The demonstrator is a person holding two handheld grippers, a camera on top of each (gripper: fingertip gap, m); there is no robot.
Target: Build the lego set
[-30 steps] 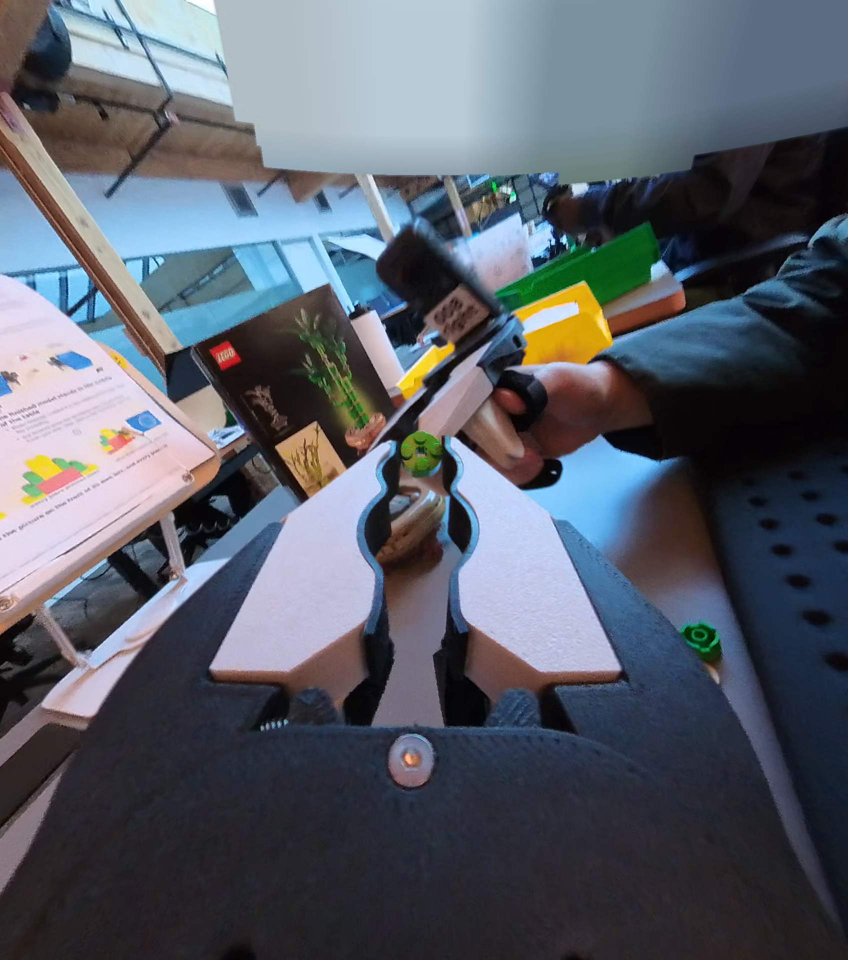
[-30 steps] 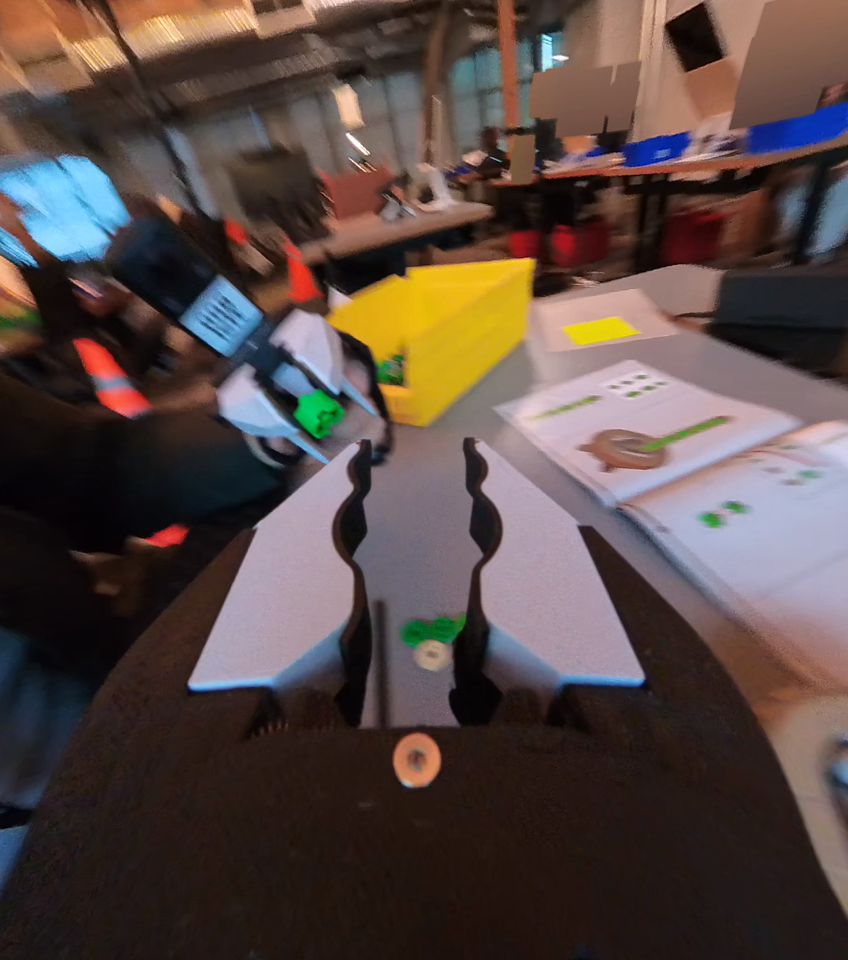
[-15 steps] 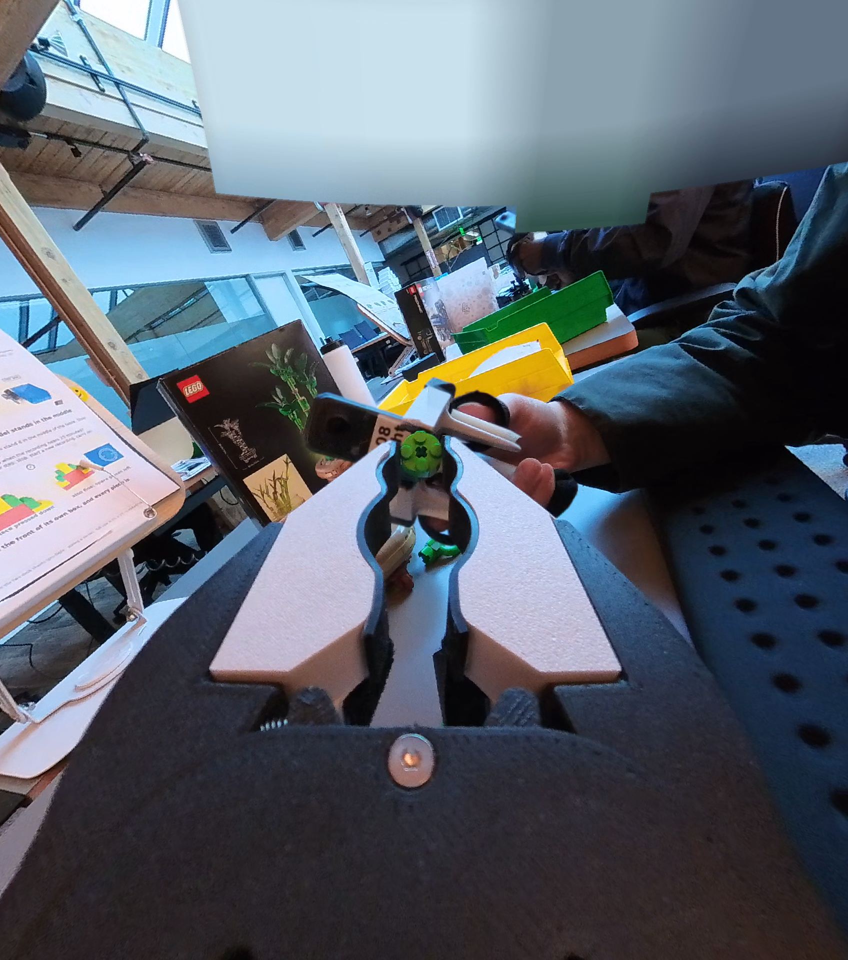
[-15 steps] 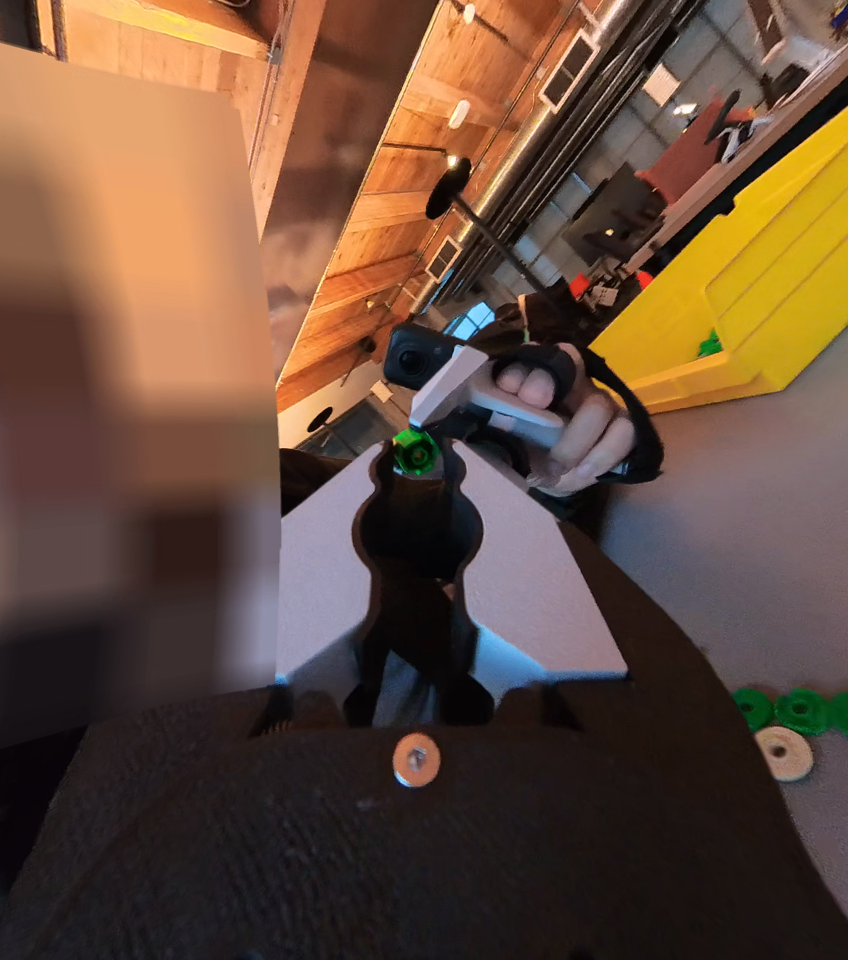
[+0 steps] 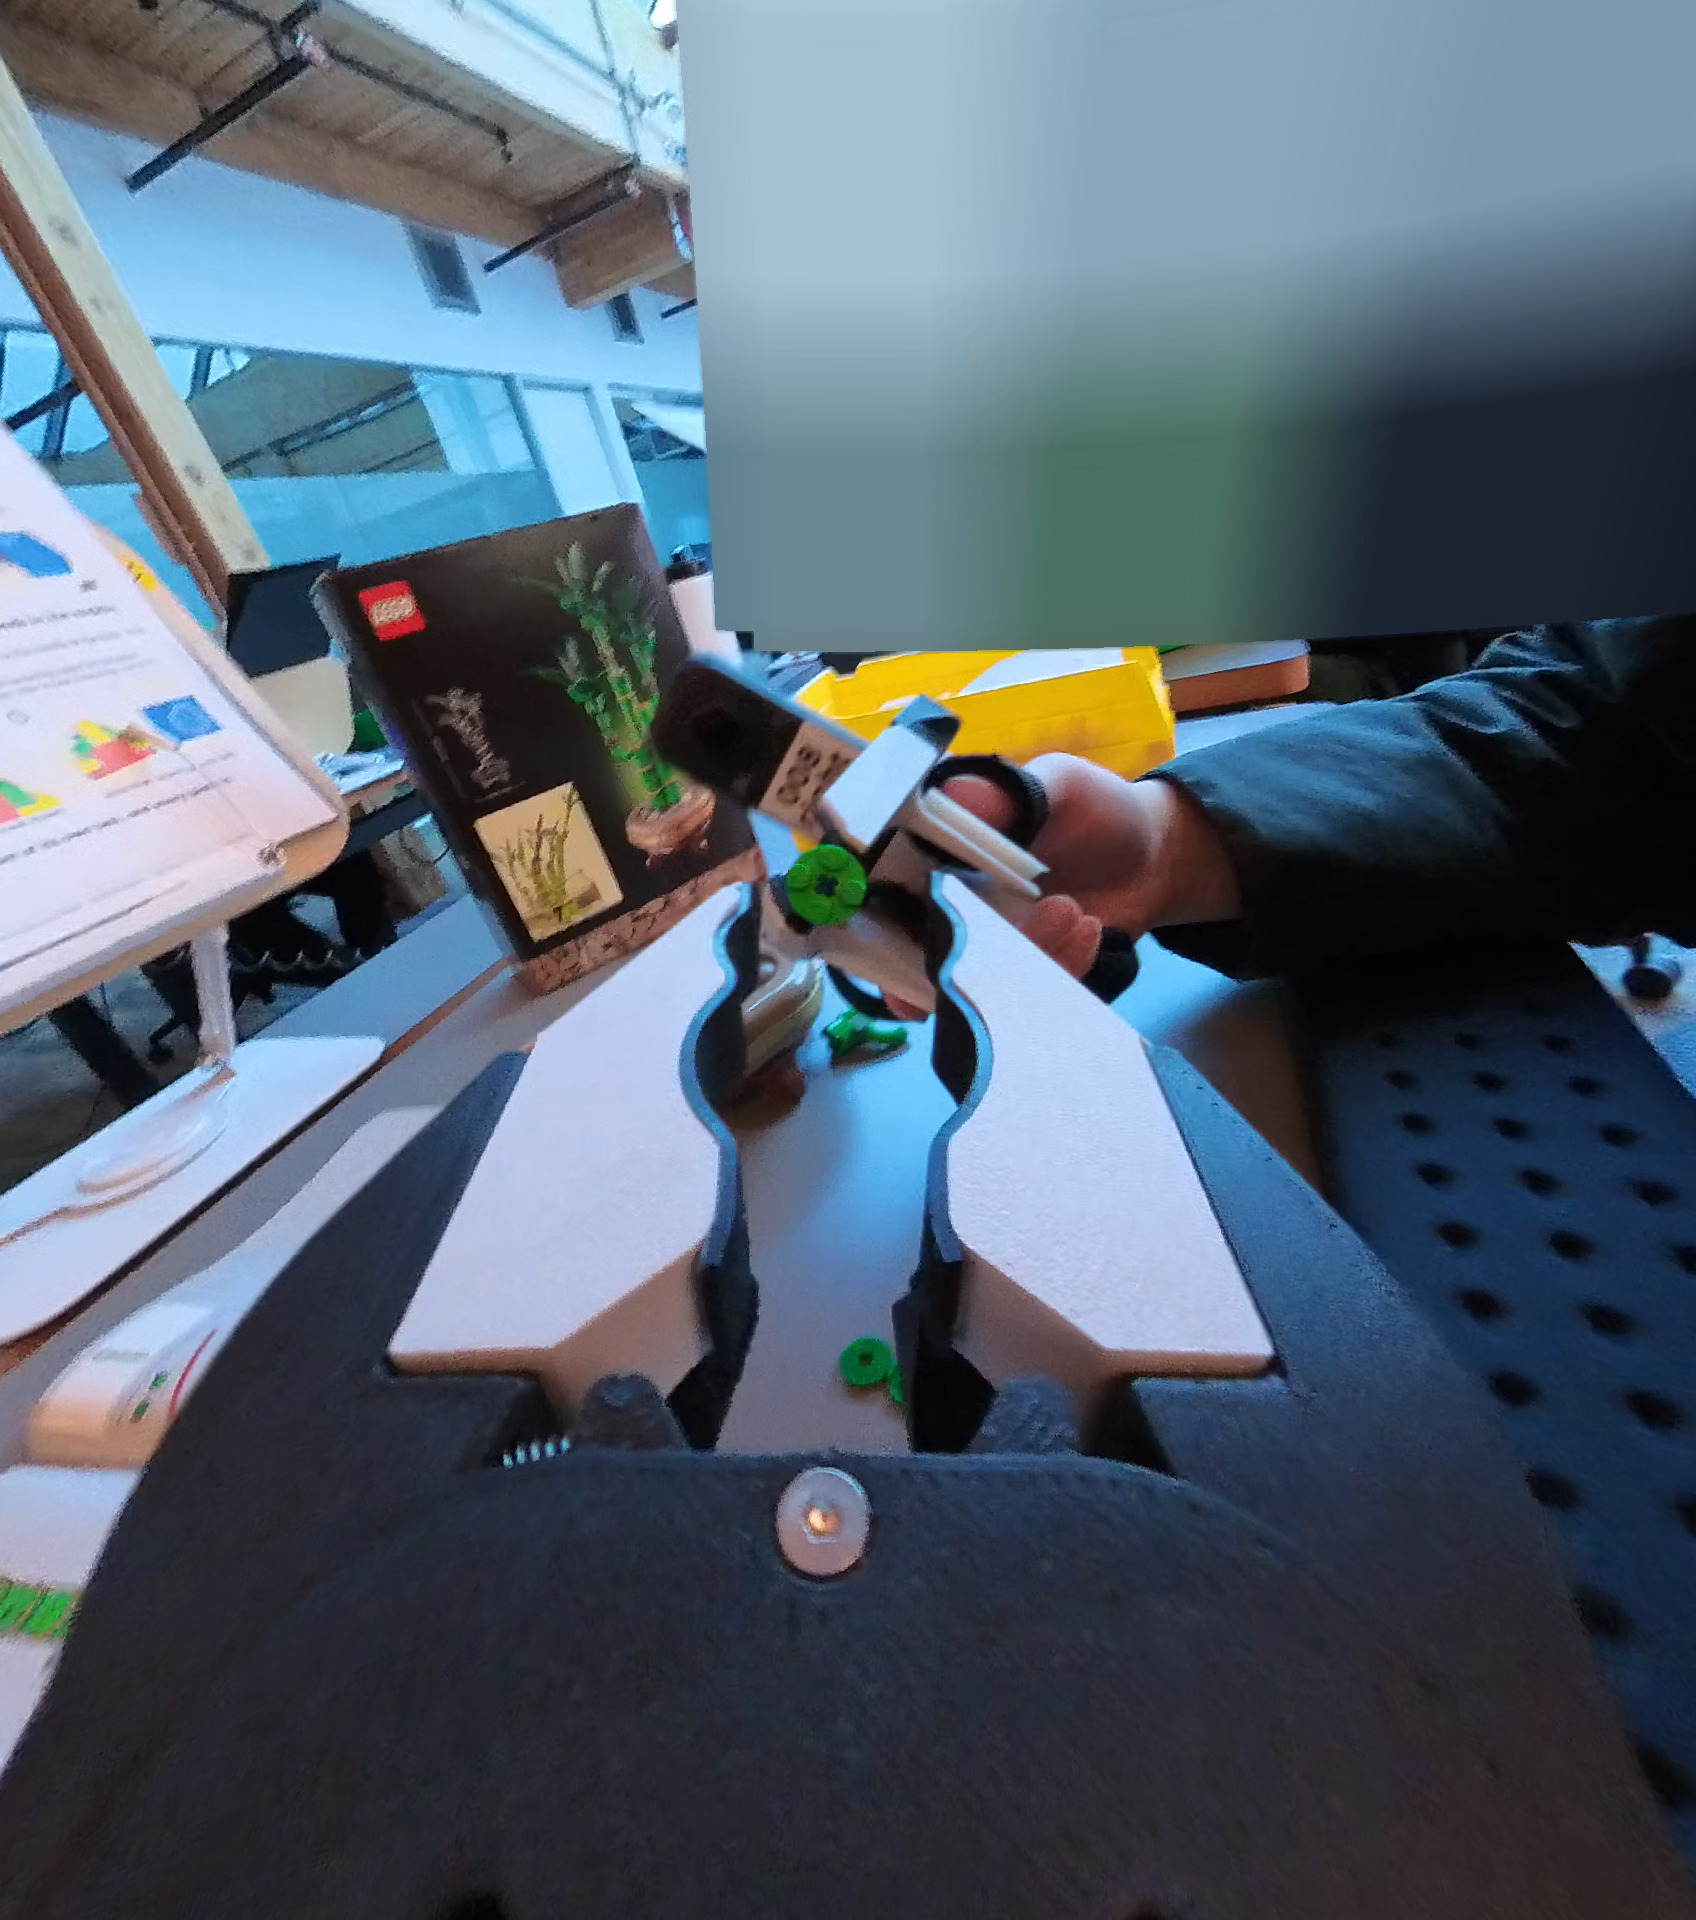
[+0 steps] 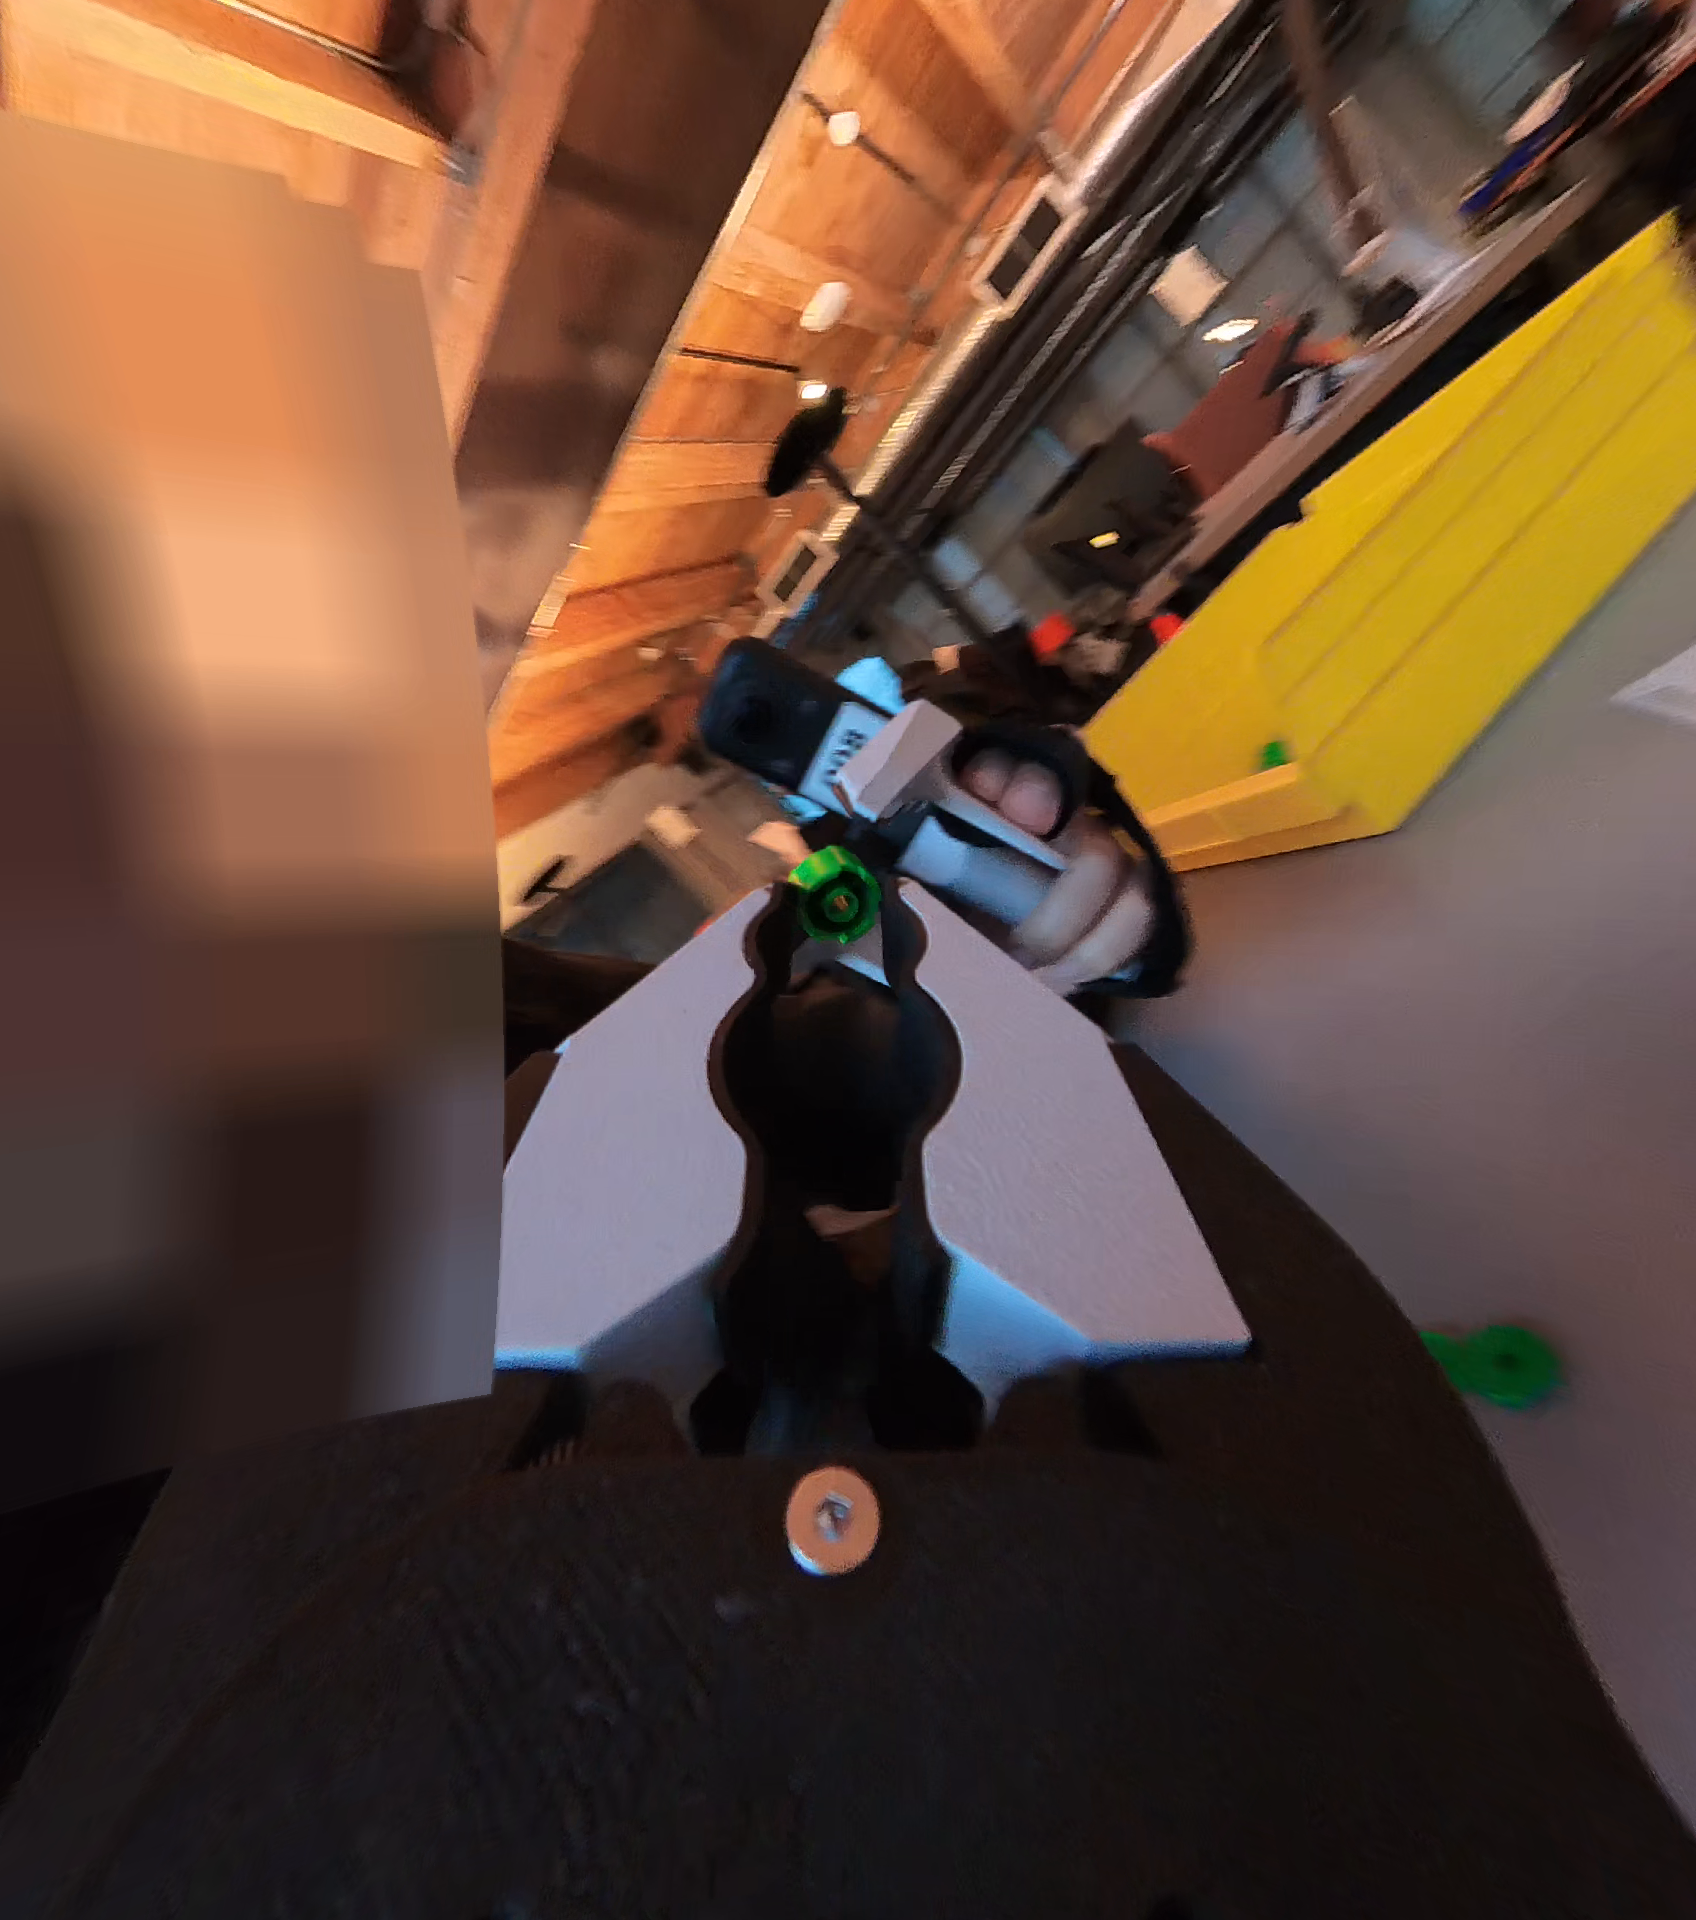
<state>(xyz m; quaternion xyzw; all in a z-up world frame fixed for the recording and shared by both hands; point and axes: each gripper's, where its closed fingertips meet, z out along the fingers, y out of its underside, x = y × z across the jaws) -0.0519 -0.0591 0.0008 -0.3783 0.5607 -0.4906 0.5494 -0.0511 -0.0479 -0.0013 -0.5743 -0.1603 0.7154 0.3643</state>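
The green round piece [image 6: 836, 896] sits clamped at the right claw [image 6: 833, 914] tips, raised off the desk [image 6: 1446, 1091]; the left claw [image 5: 828, 904] stands apart around it, not touching.

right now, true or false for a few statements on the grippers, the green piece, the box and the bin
1. The right gripper pinches a green round piece at its tips. True.
2. The left gripper is clamped shut. False: its jaws stand apart, with the table visible between them.
3. A yellow bin sits on the table. True.
4. The set's box lies flat. False: it stands upright, leaning slightly.
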